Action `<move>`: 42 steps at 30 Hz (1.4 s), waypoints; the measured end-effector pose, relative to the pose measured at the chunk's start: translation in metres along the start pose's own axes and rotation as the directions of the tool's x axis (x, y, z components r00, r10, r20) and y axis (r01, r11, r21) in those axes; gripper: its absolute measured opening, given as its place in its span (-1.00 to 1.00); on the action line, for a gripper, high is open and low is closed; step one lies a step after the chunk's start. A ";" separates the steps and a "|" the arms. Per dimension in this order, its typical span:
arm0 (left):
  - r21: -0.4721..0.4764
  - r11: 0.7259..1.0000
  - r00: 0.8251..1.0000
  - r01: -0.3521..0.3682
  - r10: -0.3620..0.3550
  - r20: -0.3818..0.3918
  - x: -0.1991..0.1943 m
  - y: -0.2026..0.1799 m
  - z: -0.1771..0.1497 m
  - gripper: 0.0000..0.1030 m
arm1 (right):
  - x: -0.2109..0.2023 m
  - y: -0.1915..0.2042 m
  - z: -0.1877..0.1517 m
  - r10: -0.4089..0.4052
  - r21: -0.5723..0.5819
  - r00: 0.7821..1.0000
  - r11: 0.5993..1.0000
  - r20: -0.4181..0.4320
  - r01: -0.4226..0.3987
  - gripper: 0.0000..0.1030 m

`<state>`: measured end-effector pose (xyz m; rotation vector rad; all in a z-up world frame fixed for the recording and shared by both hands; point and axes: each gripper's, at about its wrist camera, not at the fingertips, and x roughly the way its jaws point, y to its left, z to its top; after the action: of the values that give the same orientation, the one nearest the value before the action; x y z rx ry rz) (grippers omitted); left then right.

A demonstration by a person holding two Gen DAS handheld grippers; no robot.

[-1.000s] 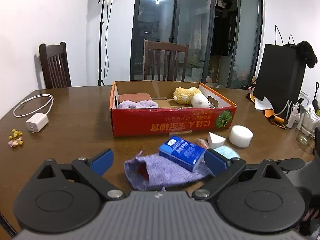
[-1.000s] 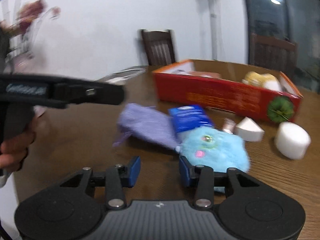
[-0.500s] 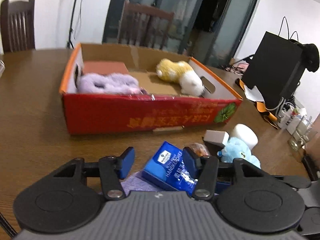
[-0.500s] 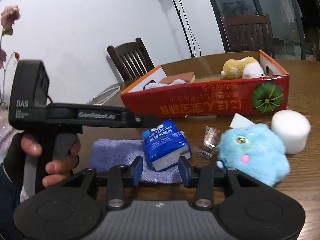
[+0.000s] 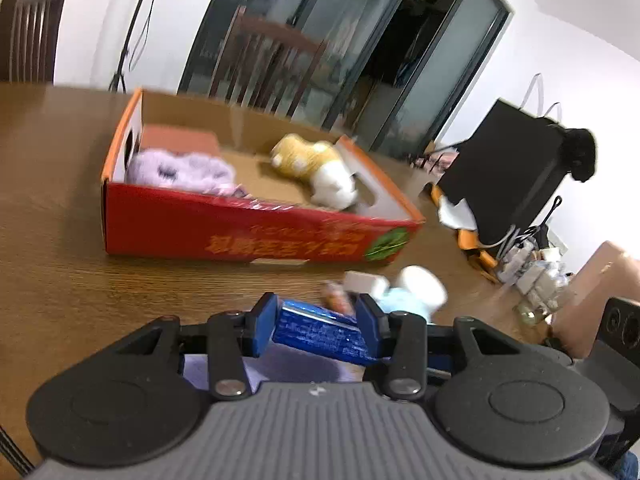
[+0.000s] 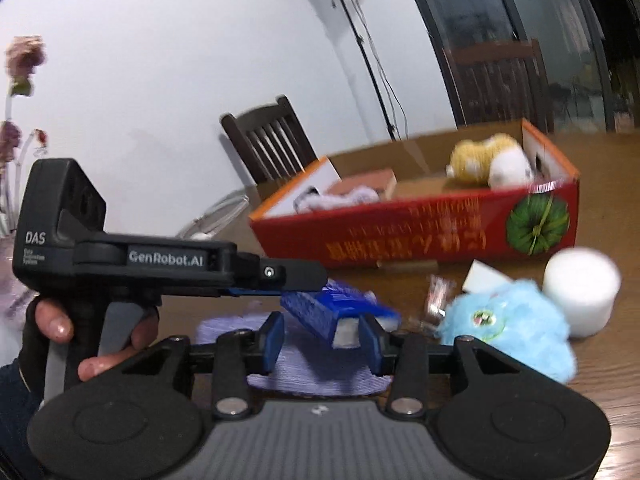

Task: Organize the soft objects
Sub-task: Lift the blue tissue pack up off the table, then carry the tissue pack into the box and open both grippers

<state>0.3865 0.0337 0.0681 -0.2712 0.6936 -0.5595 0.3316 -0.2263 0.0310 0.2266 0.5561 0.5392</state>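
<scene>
Left gripper (image 5: 316, 328), jaws just closing, pinches the blue plastic tissue pack (image 5: 320, 332) before the red cardboard box (image 5: 240, 232).

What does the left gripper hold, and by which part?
The left gripper holds the blue tissue pack by its two long sides.

A blue tissue pack (image 5: 320, 334) with white print sits tilted, one end raised, over a flat lavender knitted cloth (image 6: 312, 372) on the table (image 5: 60, 280). Beside it lie a fluffy light-blue plush (image 6: 508, 332), a white cylindrical sponge (image 6: 580, 290), a white wedge sponge (image 6: 484, 276) and a small clear wrapper (image 6: 438, 292). The red cardboard box (image 5: 248, 236) behind them holds a purple fuzzy toy (image 5: 180, 168), a yellow-and-white plush (image 5: 316, 168) and a brown block (image 5: 180, 142).
</scene>
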 end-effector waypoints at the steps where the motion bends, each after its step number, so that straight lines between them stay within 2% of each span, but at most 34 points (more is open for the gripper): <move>1: 0.000 1.000 1.000 0.002 -0.002 0.016 -0.008 -0.007 -0.004 -0.14 | -0.009 0.004 0.001 -0.001 -0.015 1.000 1.000 0.006 0.001 -0.20; 3: 0.000 1.000 0.999 0.017 -0.017 0.045 -0.026 -0.020 -0.019 -0.14 | -0.025 0.010 -0.002 -0.007 -0.046 1.000 0.999 -0.005 0.007 -0.20; 5: -0.050 0.998 0.998 0.039 -0.036 0.050 -0.038 -0.027 -0.041 -0.14 | -0.038 0.012 -0.010 -0.007 -0.055 1.000 0.998 -0.022 0.006 -0.20; 11: -0.138 0.989 0.999 0.047 -0.047 0.007 -0.052 -0.048 -0.108 -0.18 | -0.071 0.005 -0.055 -0.005 -0.057 0.993 0.998 -0.120 -0.002 -0.18; 16: -0.203 0.975 0.996 0.086 -0.090 -0.013 -0.065 -0.055 -0.137 -0.16 | -0.102 0.009 -0.078 0.021 -0.070 0.988 0.997 -0.155 -0.032 -0.12; 17: -0.206 0.974 0.995 0.094 -0.099 -0.013 -0.068 -0.056 -0.139 -0.16 | -0.108 0.010 -0.081 0.031 -0.070 0.988 0.997 -0.154 -0.043 -0.12; 19: -0.195 0.976 0.996 0.093 -0.094 0.000 -0.072 -0.058 -0.143 -0.01 | -0.116 0.009 -0.083 0.040 -0.049 0.990 0.998 -0.135 -0.047 -0.12; 23: -0.158 0.986 0.999 0.050 -0.051 0.003 -0.068 -0.062 -0.145 0.00 | -0.116 -0.002 -0.079 0.027 0.033 0.995 0.999 -0.093 -0.024 -0.11; 27: -0.161 0.987 1.000 -0.016 0.013 -0.023 -0.058 -0.057 -0.147 -0.01 | -0.107 -0.005 -0.082 0.000 0.054 0.996 0.999 -0.090 0.005 -0.12; 30: -0.170 0.985 1.000 -0.012 0.009 -0.018 -0.055 -0.052 -0.147 0.00 | -0.101 -0.007 -0.085 -0.006 0.062 0.995 0.998 -0.099 0.012 -0.12; 32: -0.156 0.988 1.000 -0.012 0.011 -0.013 -0.053 -0.051 -0.147 -0.05 | -0.095 -0.009 -0.087 -0.014 0.070 0.994 0.997 -0.107 0.021 -0.16; 34: -0.114 0.993 0.999 -0.022 0.019 -0.025 -0.050 -0.055 -0.147 -0.31 | -0.092 -0.010 -0.088 -0.009 0.086 0.993 0.996 -0.114 0.019 -0.25; 35: -0.108 0.994 1.000 -0.016 0.013 -0.029 -0.050 -0.056 -0.147 -0.36 | -0.091 -0.011 -0.089 -0.002 0.100 0.993 0.995 -0.117 0.014 -0.29; 38: -0.105 0.994 0.999 -0.010 0.006 -0.041 -0.048 -0.057 -0.146 -0.42 | -0.087 -0.015 -0.088 0.008 0.138 0.991 0.990 -0.131 0.010 -0.33; 42: -0.064 0.998 0.999 -0.028 0.026 -0.030 -0.049 -0.064 -0.144 -0.44 | -0.087 -0.009 -0.086 -0.015 0.082 0.990 0.996 -0.137 0.026 -0.40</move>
<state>0.2347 0.0015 0.0136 -0.3135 0.7437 -0.5168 0.2254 -0.2759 -0.0047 0.2648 0.7144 0.5145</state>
